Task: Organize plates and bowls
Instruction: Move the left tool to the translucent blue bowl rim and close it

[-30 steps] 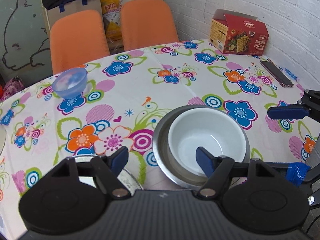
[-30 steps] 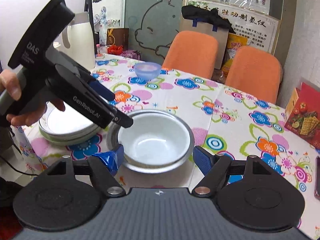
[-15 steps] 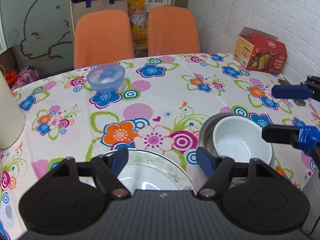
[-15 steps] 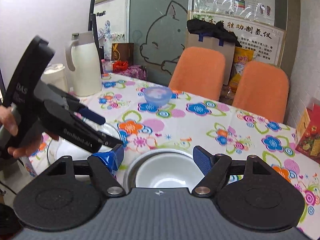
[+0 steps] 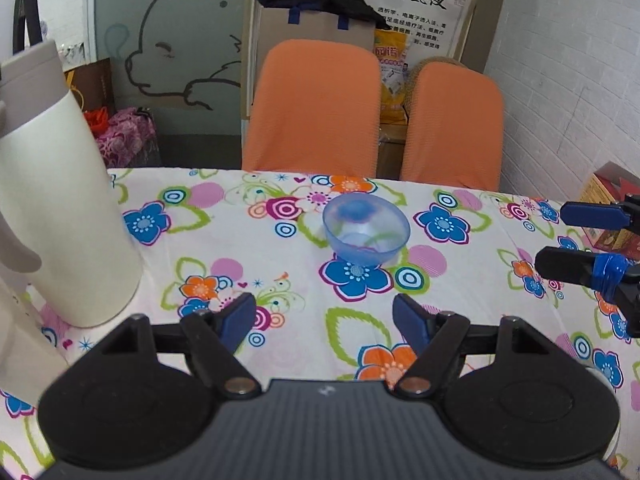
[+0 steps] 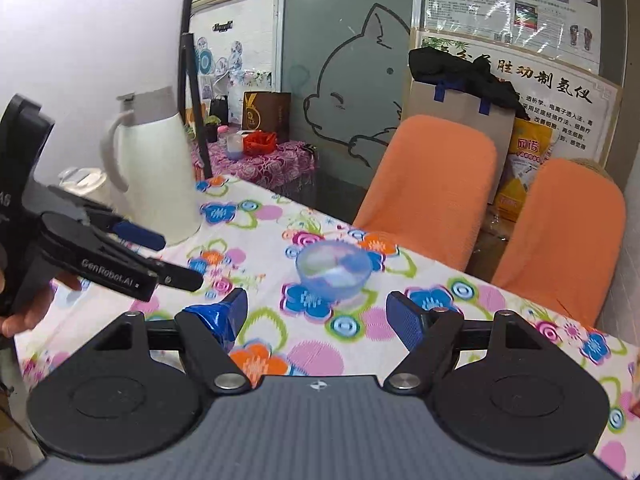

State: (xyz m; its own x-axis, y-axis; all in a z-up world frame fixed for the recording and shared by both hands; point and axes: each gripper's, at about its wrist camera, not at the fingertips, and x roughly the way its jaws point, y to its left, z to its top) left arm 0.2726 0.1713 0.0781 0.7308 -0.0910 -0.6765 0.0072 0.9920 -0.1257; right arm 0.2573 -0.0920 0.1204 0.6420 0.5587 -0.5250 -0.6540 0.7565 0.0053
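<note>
Left gripper (image 5: 325,317) jaws spread and empty, right gripper (image 6: 316,314) likewise agape holding nothing, translucent blue bowl (image 5: 366,230) upright on floral tablecloth (image 5: 256,248) beyond both, white jug (image 5: 60,208) far left.

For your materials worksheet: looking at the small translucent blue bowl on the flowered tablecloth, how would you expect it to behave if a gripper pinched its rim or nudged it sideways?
The blue bowl looks like thin, see-through plastic, so it is probably light and may flex under a rim pinch. Its base appears much narrower than its rim, so a sideways nudge up high could tip it. On the tablecloth, a low push would likely slide it rather than roll it.
</note>
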